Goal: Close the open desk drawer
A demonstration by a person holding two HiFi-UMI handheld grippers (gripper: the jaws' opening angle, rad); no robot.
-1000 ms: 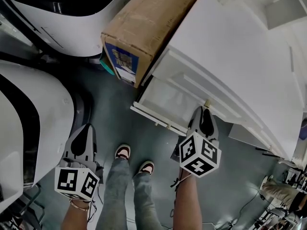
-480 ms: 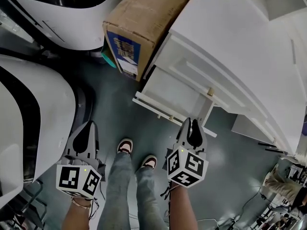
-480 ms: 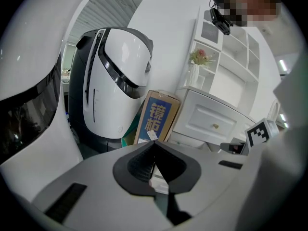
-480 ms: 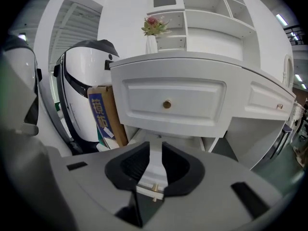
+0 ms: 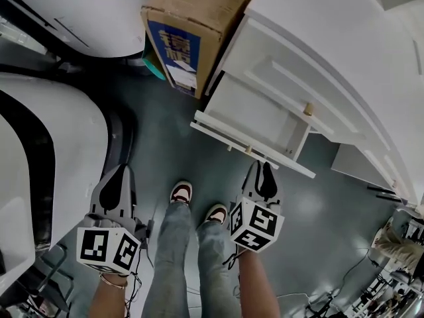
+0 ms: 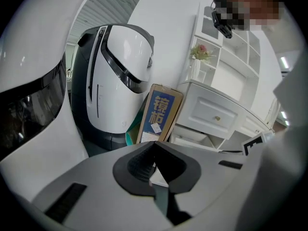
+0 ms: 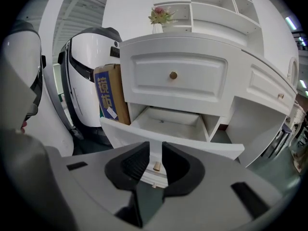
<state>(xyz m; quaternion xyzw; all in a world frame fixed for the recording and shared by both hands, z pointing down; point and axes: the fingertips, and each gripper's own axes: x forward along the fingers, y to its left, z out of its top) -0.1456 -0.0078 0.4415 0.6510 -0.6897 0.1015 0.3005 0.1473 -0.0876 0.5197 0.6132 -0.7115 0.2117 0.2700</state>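
Note:
The white desk [image 5: 344,52] has its lower drawer [image 5: 258,114] pulled out and empty, its front panel [image 5: 238,143] facing me. In the right gripper view a small brass knob [image 7: 156,166] on the drawer front [image 7: 192,146] shows in the gap between the jaws, a little beyond them. My right gripper [image 5: 260,167] [image 7: 155,148] is open, just short of the panel and touching nothing. My left gripper [image 5: 119,176] [image 6: 154,146] hangs to the left over the floor, its tips together with nothing held. The upper drawer [image 7: 175,76] is shut.
A cardboard box [image 5: 192,25] leans against the desk's left side. Large white machines with black stripes [image 5: 46,151] [image 6: 120,76] stand on the left. The person's legs and shoes [image 5: 182,194] are between the grippers. A vase of flowers [image 7: 159,17] stands on the desk.
My right gripper has drawn away from the drawer's right end, down and left to a spot before the front panel's knob. The left gripper has barely moved. The drawer stays open.

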